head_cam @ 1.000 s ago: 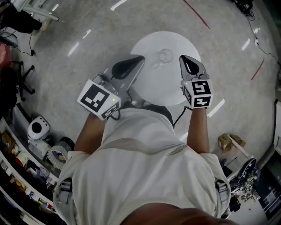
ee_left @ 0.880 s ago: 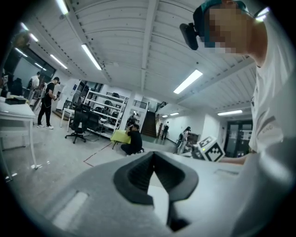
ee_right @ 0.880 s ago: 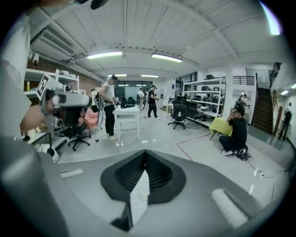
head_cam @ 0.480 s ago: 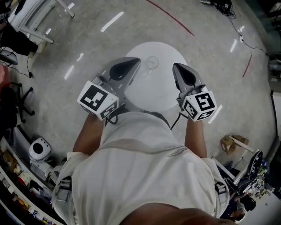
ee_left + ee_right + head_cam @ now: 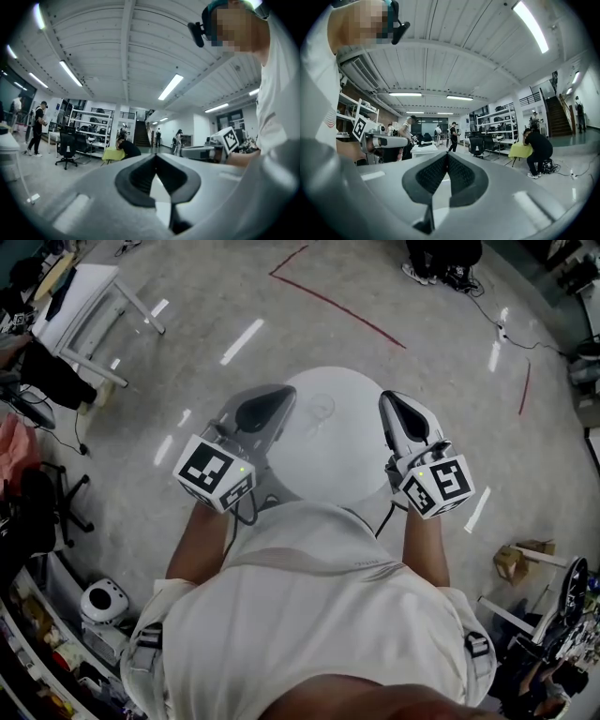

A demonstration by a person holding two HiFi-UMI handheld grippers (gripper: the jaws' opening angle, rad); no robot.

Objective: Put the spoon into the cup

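In the head view the person stands over a round white table (image 5: 342, 474) at frame centre, w/ 1 gripper at each side of it. The left gripper (image 5: 289, 390) sits over the table's left edge and the right gripper (image 5: 386, 397) over its right edge, both pointing up-frame, away from the body. The cup (image 5: 319, 411), a clear glass that is faint against the white top, stands on the upper-left part of the table. It is between the 2 tools but nearer the left one, just right of its tip; the right tool is further off across bare tabletop. The gripper views settle the jaw state. The left gripper (image 5: 155, 156) has its jaws pressed together tip to tip w/ nothing between them. The right gripper (image 5: 447, 153) is likewise closed and empty, and both views show mostly room and ceiling beyond the tips. The spoon can't be found in any view, so its position and long axis can't be told. It is in neither tool, and none shows in the cup. The task therefore looks not yet begun. The next move prob. turns on locating the spoon first. For the drop itself, the left hand is the nearer one to the cup.
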